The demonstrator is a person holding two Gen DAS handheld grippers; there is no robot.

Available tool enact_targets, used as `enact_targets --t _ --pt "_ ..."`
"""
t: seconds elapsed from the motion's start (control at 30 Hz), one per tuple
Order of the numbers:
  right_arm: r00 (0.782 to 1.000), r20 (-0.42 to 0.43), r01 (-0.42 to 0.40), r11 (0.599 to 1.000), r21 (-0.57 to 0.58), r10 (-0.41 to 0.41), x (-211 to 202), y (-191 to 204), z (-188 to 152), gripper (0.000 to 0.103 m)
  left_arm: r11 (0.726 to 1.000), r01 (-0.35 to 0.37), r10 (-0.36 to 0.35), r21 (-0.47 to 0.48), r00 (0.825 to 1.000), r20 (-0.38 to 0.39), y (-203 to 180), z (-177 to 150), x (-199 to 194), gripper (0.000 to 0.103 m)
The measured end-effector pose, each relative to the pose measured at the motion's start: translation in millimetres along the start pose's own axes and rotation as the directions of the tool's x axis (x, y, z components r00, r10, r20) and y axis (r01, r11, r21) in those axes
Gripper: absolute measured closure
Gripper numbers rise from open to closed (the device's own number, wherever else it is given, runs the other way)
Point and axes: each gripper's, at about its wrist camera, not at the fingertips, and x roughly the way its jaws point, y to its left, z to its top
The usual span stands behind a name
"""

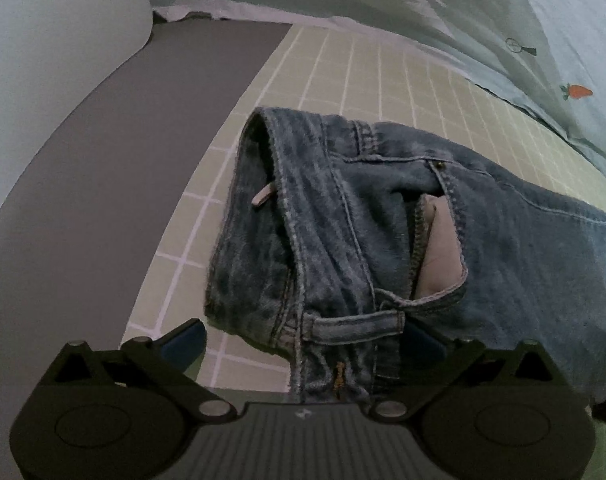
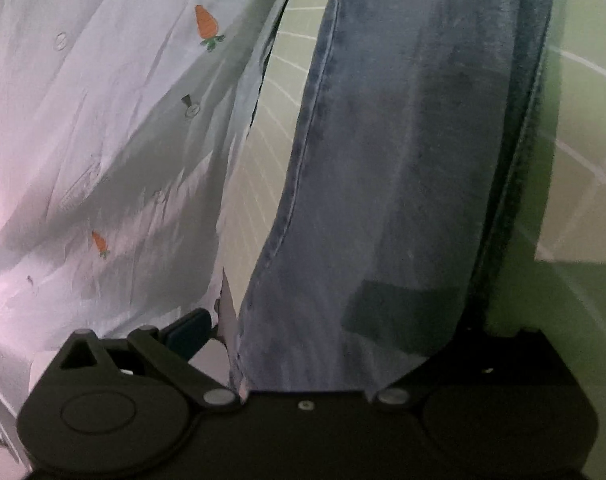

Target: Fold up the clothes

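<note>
Blue jeans lie on the green grid mat, waistband end nearest me, with a belt loop and a pale pocket lining showing. My left gripper is open, its blue-padded fingers spread on either side of the waistband edge, which drapes over the gripper body. In the right wrist view a jeans leg runs away from me and lies across my right gripper. That gripper is open: its left finger stands clear beside the denim, and the right finger is hidden under it.
A pale blue cloth with small carrot prints lies crumpled left of the jeans leg, and it also borders the mat's far side. A grey strip and a white curved surface lie to the left of the mat.
</note>
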Motion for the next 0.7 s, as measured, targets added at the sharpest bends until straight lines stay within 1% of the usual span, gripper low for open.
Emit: enact_targets --t 0.03,0.13,0.2,0.23,0.27,0.3,0.37,0.4,0.47,0.7 --pt "1.0 -0.001 -0.001 1.0 -0.005 0.001 -2.9 -2.3 -3.7 0.004 1.0 0.001 -0.001 -0.003 1.0 -0.001 0.1 -0.3 0.6 0.0" --pt "1.0 0.004 0.027 1.0 -0.007 -0.027 -9.3 -6.3 -7.1 0.016 1.0 -0.001 0.001 0.006 1.0 -0.003 -0.8 0.0 0.7 0.0" --pt "0.999 0.008 0.05 0.999 -0.007 -0.05 -13.4 -8.6 -8.6 0.031 1.0 0.002 -0.001 0.005 1.0 -0.006 0.2 0.4 1.2 0.0" --pt "0.998 0.01 0.061 0.998 -0.007 -0.061 -15.4 -9.8 -9.3 0.035 1.0 0.002 -0.002 0.006 1.0 -0.006 0.5 0.3 1.4 0.0" --pt "0.997 0.012 0.072 0.997 -0.007 -0.072 -17.4 -11.0 -10.0 0.046 1.0 0.001 -0.001 0.007 1.0 -0.005 0.6 0.2 1.5 0.0" --pt "0.996 0.017 0.091 0.996 -0.005 -0.091 -18.2 -12.0 -10.9 0.052 1.0 0.0 0.0 0.009 1.0 -0.005 0.7 0.0 1.7 0.0" --pt "0.99 0.029 0.139 0.99 -0.004 -0.139 -19.0 -14.0 -12.9 0.08 1.0 -0.005 0.005 0.012 1.0 -0.005 0.6 -0.4 1.8 0.0" --pt "0.987 0.033 0.16 0.987 -0.006 -0.16 -20.5 -15.1 -13.9 0.084 1.0 -0.006 0.007 0.012 1.0 -0.007 0.4 -0.5 1.7 0.0" --pt "0.982 0.041 0.184 0.983 -0.021 -0.183 -24.3 -15.9 -16.0 0.088 1.0 -0.007 0.007 0.011 1.0 -0.011 0.4 0.4 2.4 0.0" --pt "0.962 0.058 0.274 0.952 -0.14 -0.268 -30.9 0.9 -21.5 0.088 1.0 -0.01 0.011 0.026 1.0 -0.014 0.8 -0.7 3.4 0.0"
